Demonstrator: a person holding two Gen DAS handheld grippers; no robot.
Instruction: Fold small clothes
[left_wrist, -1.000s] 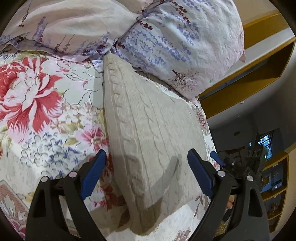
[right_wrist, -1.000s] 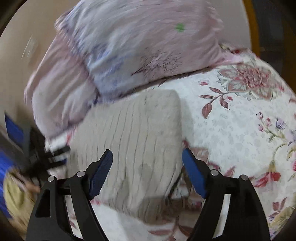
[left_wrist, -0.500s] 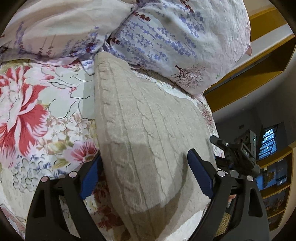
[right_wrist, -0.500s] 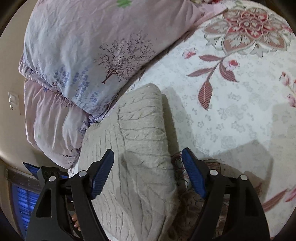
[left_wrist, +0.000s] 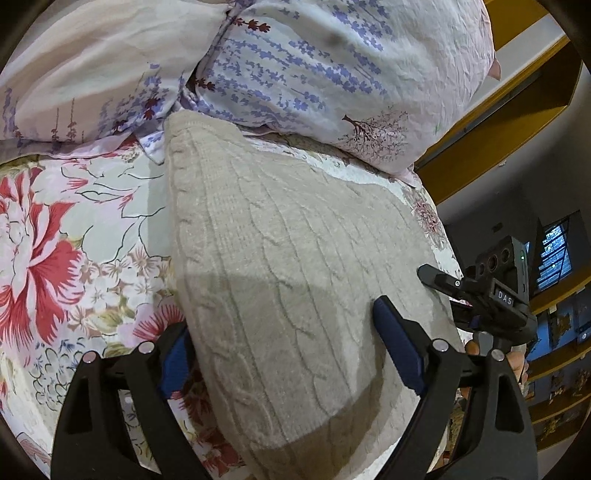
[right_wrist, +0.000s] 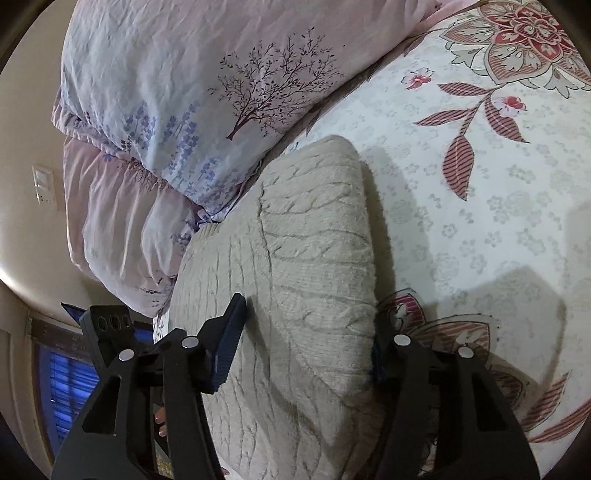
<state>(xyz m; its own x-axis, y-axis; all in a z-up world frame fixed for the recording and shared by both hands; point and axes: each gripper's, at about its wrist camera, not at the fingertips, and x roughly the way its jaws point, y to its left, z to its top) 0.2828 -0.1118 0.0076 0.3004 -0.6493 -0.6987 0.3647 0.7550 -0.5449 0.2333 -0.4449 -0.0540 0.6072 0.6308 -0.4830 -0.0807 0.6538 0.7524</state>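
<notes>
1. Our right gripper (right_wrist: 306, 343) has its jaws closing, with the near edge of the beige knit garment (right_wrist: 306, 258) between them. The left pad lies on top of the knit; the right pad is tucked under or behind the folded edge and mostly hidden, so we can't confirm that it presses yet.
2. Our left gripper (left_wrist: 284, 350) has its jaws wide and narrowing slightly, straddling the garment's (left_wrist: 295, 258) other near corner. The right pad sits on the knit surface; the left pad is half hidden behind the garment's edge, over the bedspread (left_wrist: 74, 240). No pinch visible.
3. The garment lies flat on the floral bedspread (right_wrist: 498, 203), folded into a thick slab, with its far end touching the stacked pillows (right_wrist: 203, 92).
4. Hidden or cut off: the garment's near edge runs below both frames, so we can't see how many layers it has or what type it is. The pillows (left_wrist: 332, 66) cover the bedspread behind it.
5. In the left wrist view the right gripper (left_wrist: 480, 291) shows at the garment's right edge, only one black finger clear. A bit of hand sits below it, partly blocked by our own finger.
6. In the right wrist view only the left gripper's camera block shows at far left, with fingertips below it; its jaws are out of that frame.
7. Pose: both grippers point down and forward over the bed, one at each near corner of the garment, facing the pillows.
</notes>
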